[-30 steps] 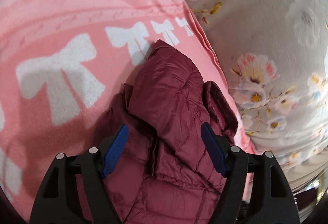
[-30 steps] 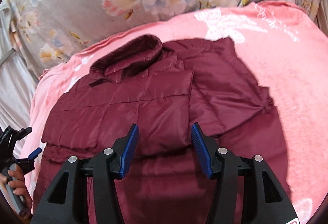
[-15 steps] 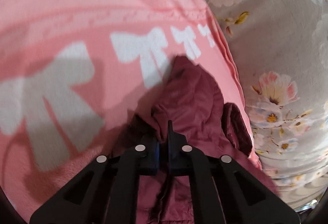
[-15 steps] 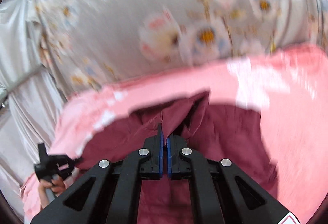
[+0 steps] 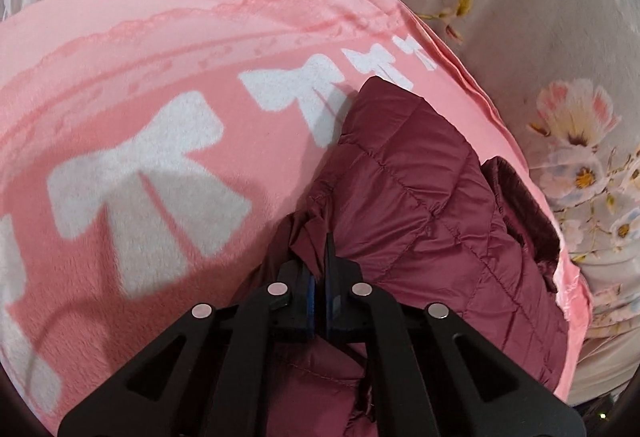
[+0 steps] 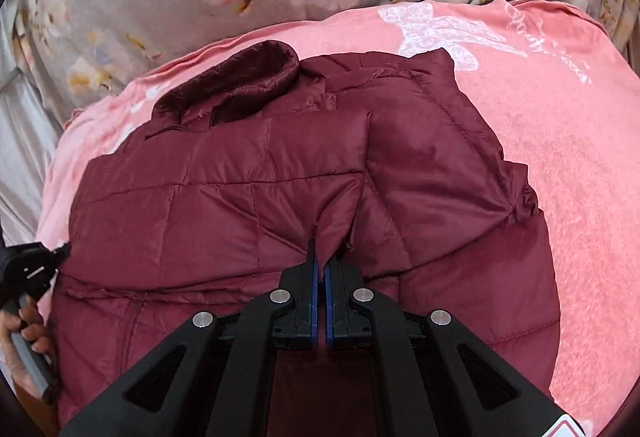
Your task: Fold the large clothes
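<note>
I see the maroon puffer jacket (image 6: 280, 197) lying on the pink blanket (image 6: 560, 157). My right gripper (image 6: 320, 265) has its fingers clamped on a fabric fold at 12 o'clock; my left gripper (image 5: 319, 269) pinches the jacket's edge likewise.

Bare blanket (image 6: 560, 165) beside jacket (image 6: 240, 197)

White cursive lettering (image 6: 548, 41) runs across the pink blanket (image 6: 560, 165), far ahead and to the right of the right gripper (image 6: 320, 257), beside a white lace bow print (image 6: 440, 29). The script is too small and blurred to read.
</note>
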`<state>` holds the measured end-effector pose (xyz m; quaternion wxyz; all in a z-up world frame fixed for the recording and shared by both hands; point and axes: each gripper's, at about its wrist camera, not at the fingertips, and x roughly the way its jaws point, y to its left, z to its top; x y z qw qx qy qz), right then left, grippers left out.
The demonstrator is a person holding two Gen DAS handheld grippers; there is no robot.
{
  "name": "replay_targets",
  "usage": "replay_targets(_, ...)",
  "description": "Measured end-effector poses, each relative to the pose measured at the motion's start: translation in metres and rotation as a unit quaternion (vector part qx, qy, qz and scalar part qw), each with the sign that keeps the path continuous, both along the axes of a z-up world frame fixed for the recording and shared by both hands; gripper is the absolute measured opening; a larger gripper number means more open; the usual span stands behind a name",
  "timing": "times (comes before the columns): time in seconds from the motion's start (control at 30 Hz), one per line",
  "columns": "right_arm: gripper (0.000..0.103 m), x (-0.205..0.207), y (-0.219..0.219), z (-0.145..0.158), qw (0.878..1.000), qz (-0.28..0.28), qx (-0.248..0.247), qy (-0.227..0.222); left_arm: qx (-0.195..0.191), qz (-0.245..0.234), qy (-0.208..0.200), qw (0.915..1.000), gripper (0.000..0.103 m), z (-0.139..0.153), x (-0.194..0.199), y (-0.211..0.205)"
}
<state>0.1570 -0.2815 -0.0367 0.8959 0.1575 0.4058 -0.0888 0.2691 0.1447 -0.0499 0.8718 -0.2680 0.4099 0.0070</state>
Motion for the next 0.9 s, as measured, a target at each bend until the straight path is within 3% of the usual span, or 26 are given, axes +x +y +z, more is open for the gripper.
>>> replay_targets(0.13,0.002,0.002,0.002,-0.006,1.000,0.006,-0.003,0.013,0.026,-0.003,0.000,0.9997,0.002,-0.003,-0.001,-0.007)
replay_targets(0.27,0.004,-0.011,-0.001,0.002,1.000,-0.001,0.001,0.003,0.086,-0.010,-0.004,0.9962,0.004,0.003,-0.003,-0.020)
replay_targets(0.37,0.013,-0.031,0.003,0.021,0.999,-0.019,-0.026,-0.024,0.108,-0.013,-0.035,0.9935,0.009,0.023,-0.022,-0.017)
replay_targets(0.47,0.014,-0.035,0.013,0.045,0.997,-0.025,-0.051,-0.058,0.139,-0.001,-0.081,0.9870,0.012,0.056,-0.042,-0.016)
replay_targets(0.57,0.014,-0.019,0.030,0.063,0.995,-0.004,-0.046,-0.084,0.154,-0.015,-0.126,0.9800,0.012,0.093,-0.044,-0.032)
replay_targets(0.67,0.014,0.008,0.051,0.066,0.994,0.023,-0.046,-0.092,0.151,-0.049,-0.135,0.9780,0.014,0.108,-0.025,-0.064)
replay_targets(0.8,0.013,0.034,0.074,0.049,0.995,0.057,-0.057,-0.066,0.181,-0.092,-0.093,0.9748,0.015,0.084,0.011,-0.108)
replay_targets(0.9,0.012,0.040,0.083,0.030,0.994,0.062,-0.076,-0.045,0.190,-0.102,-0.065,0.9743,0.015,0.059,0.018,-0.118)
